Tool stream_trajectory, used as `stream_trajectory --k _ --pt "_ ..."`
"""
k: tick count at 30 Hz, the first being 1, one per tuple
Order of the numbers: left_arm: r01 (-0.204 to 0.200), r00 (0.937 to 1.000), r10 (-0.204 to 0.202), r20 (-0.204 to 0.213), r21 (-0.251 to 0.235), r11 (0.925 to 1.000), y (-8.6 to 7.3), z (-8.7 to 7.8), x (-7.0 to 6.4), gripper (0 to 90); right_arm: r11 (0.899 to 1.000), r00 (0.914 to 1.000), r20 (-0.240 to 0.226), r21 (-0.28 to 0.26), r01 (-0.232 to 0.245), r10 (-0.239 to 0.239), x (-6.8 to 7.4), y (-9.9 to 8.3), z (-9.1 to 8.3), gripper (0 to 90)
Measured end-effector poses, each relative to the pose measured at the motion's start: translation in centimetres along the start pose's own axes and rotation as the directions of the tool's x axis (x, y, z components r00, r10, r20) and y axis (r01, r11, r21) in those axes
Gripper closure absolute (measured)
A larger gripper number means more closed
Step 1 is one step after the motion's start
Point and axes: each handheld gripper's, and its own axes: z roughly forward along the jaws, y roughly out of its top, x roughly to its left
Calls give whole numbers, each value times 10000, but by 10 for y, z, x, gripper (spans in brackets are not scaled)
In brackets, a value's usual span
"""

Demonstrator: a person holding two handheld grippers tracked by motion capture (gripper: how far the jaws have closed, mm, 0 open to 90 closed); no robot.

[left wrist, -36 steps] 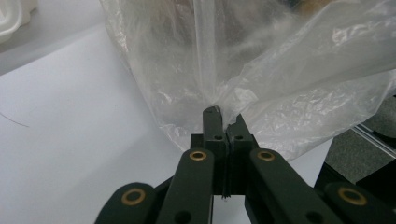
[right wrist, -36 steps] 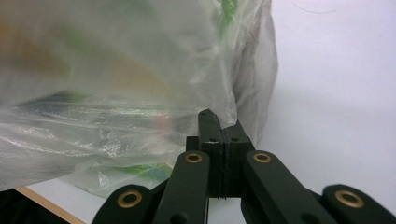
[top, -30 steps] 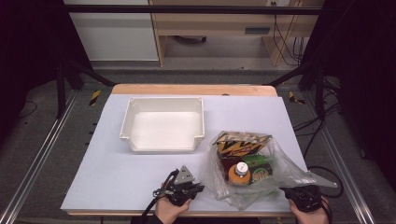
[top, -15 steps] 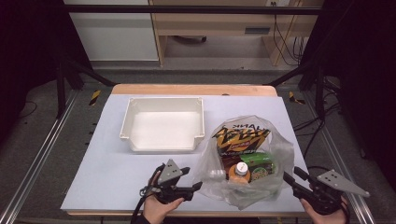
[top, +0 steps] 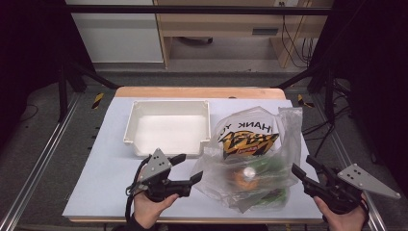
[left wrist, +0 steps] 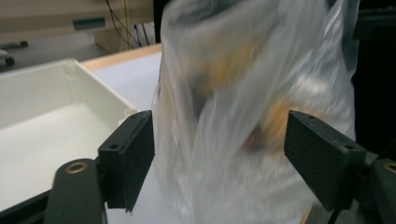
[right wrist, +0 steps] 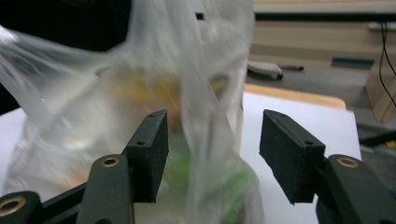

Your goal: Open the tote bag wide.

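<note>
A clear plastic bag (top: 255, 154) lies on the table's right half. Through it I see a yellow-and-black snack packet (top: 248, 142), an orange bottle with a white cap (top: 245, 174) and something green (top: 269, 195). My left gripper (top: 189, 167) is open at the bag's left edge. In the left gripper view the blurred bag (left wrist: 243, 116) bulges between the spread jaws of that gripper (left wrist: 219, 154). My right gripper (top: 302, 164) is open at the bag's right edge. In the right gripper view a fold of the bag (right wrist: 140, 107) hangs between the parted jaws of that gripper (right wrist: 212, 149).
An empty white tray (top: 168, 127) sits left of the bag, toward the back; its near corner (left wrist: 46, 126) is also in the left gripper view. The pale tabletop (top: 106, 183) ends at a wooden far edge (top: 199, 92). Metal frame rails run along both sides.
The bag has spread out and now reaches farther toward the back of the table. Both grippers have drawn slightly outward, the left one to the left and the right one to the right.
</note>
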Motion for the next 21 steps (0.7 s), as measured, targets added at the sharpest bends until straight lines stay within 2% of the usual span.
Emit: stream_trajectory --k 4,6,7,8,12,15,21 --pt "-333 9992 327 -249 -221 9992 22 7 -5 336 9991 9996 -170 -375 204 -211 8 18 5 426" --pt "-491 9982 480 -350 -307 9983 27 11 -7 431 9981 9995 -189 -561 243 -254 12 26 9 440" --pt "-577 9978 570 -324 -202 9981 29 14 -7 487 9976 9994 -211 -635 270 -284 13 30 11 463" --pt "-574 9979 571 -290 -93 9983 31 19 -7 534 9974 9993 -180 -652 301 -313 15 33 13 502" --pt "-435 9990 436 -34 353 9984 27 33 -4 753 9982 9992 -62 -459 385 -388 16 37 22 755" --pt "-473 9988 464 160 583 9972 19 39 -2 883 9994 9998 -65 -265 202 -204 13 31 23 872" --pt "-446 9990 438 115 797 9958 7 35 6 900 9994 9994 -42 52 -336 336 3 15 11 900"
